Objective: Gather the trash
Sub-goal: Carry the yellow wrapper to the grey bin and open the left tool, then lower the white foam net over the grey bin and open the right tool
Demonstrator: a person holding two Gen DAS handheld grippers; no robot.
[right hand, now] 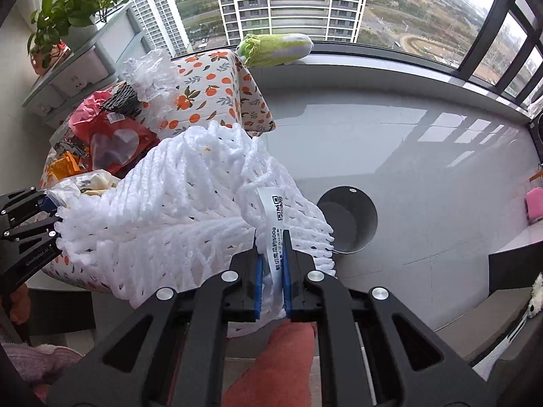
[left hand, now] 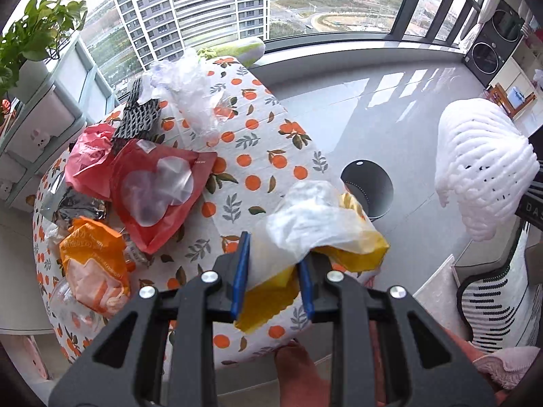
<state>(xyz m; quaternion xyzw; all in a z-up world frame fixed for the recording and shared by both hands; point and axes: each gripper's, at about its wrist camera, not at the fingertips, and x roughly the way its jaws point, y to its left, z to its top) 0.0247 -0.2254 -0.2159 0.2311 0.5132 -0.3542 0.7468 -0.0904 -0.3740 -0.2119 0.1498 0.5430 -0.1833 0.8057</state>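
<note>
My left gripper (left hand: 273, 264) is shut on a crumpled yellow and white plastic bag (left hand: 322, 224), held above the table's near edge. My right gripper (right hand: 271, 254) is shut on a white foam net sleeve (right hand: 190, 203) with a printed label (right hand: 276, 217); the same sleeve (left hand: 482, 162) shows at the right in the left wrist view. A grey round bin (left hand: 368, 186) stands open on the floor beyond the table, also seen as the bin (right hand: 349, 220) just past the net. The left gripper (right hand: 44, 210) with its bag shows at the left edge of the right wrist view.
On the orange-print tablecloth (left hand: 258, 142) lie a red heart-window pouch (left hand: 156, 186), an orange snack bag (left hand: 95, 264), a black foam net (left hand: 139, 115), a pink bag (left hand: 90, 156) and clear plastic (left hand: 190, 88). A drawer unit with a plant (left hand: 30, 34) stands left, a chair (left hand: 492, 305) right.
</note>
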